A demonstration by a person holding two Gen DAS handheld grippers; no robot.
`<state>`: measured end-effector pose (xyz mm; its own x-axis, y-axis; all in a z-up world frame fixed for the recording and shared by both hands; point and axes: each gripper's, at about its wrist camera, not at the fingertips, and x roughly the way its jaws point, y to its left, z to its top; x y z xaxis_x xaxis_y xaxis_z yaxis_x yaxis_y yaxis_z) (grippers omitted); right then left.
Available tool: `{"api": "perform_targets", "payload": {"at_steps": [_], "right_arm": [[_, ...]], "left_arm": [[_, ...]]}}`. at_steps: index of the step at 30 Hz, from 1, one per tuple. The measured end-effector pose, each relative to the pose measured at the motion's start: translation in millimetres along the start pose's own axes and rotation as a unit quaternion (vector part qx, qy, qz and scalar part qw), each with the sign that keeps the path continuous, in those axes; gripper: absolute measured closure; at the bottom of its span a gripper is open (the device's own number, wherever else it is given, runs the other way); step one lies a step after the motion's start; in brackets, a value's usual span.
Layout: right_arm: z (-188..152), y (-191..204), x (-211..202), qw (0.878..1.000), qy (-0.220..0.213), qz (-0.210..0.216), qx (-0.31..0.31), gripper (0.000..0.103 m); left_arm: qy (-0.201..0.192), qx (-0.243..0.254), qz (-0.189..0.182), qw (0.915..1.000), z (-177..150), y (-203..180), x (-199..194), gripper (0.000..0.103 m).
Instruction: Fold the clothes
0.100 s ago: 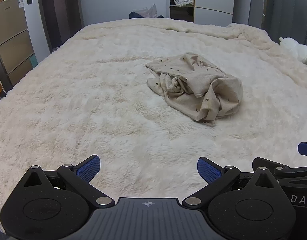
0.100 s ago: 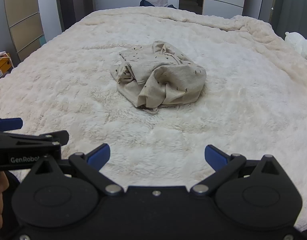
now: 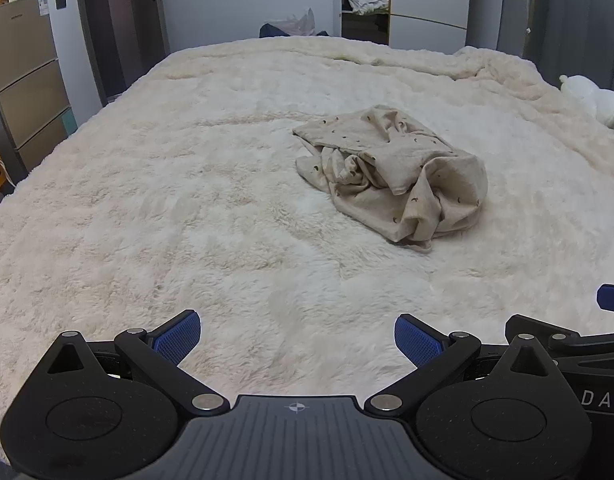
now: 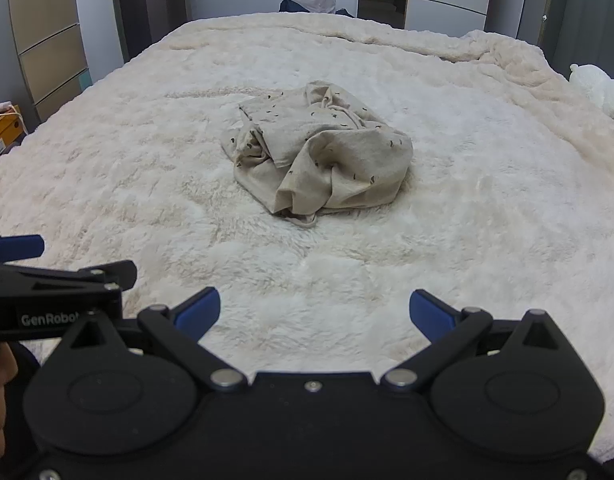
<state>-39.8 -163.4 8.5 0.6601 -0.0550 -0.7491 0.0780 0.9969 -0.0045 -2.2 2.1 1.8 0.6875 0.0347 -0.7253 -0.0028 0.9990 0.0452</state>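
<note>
A crumpled beige garment (image 3: 391,172) with small dark marks lies in a heap on the fluffy cream bed cover (image 3: 187,208). It also shows in the right wrist view (image 4: 319,156), near the middle. My left gripper (image 3: 297,338) is open and empty, low over the near edge of the bed, well short of the garment. My right gripper (image 4: 315,314) is open and empty too, beside the left one, with the garment straight ahead. The left gripper's body (image 4: 47,300) shows at the left of the right wrist view.
A white soft toy (image 3: 595,100) lies at the bed's right edge by a grey headboard (image 3: 575,28). A tan drawer cabinet (image 3: 23,80) stands to the left. An open wardrobe (image 3: 365,0) and a door (image 3: 119,24) are behind the bed.
</note>
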Motion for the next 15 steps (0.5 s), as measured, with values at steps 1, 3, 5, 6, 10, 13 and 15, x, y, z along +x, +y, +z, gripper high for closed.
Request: {"api": "perform_targets", "payload": {"at_steps": [1,3,5,6,10,13,15], "right_arm": [[-0.6,-0.2,0.3,1.0,0.0,0.0,0.0,0.001],[-1.9,-0.6,0.8,1.0,0.0,0.0,0.001,0.001],[-1.6,-1.0,0.1,1.0,0.0,0.001,0.001,0.001],[-0.5,-1.2,-1.1,1.0,0.0,0.001,0.001,0.001],[2.8,0.8,-4.0,1.0,0.003,0.002,0.003,0.001],[4.3,-0.3,-8.3,1.0,0.002,0.002,0.005,0.001],[6.6,0.0,-9.6,1.0,0.003,0.003,0.008,0.001]], "left_arm": [[-0.001,-0.001,0.0,1.0,-0.1,0.6,-0.8,0.0],[-0.004,-0.002,0.001,1.0,-0.3,1.9,-2.3,0.0],[-0.003,0.0,0.004,1.0,1.7,0.2,-3.8,0.0],[-0.001,0.0,0.005,1.0,3.5,0.5,-5.1,0.0],[-0.003,0.003,0.01,0.9999,1.4,-3.5,-7.7,0.0],[-0.003,0.005,0.011,0.9999,3.0,-3.8,-8.1,0.0],[-0.005,0.005,0.011,0.9999,2.9,-4.4,-8.9,0.0]]}}
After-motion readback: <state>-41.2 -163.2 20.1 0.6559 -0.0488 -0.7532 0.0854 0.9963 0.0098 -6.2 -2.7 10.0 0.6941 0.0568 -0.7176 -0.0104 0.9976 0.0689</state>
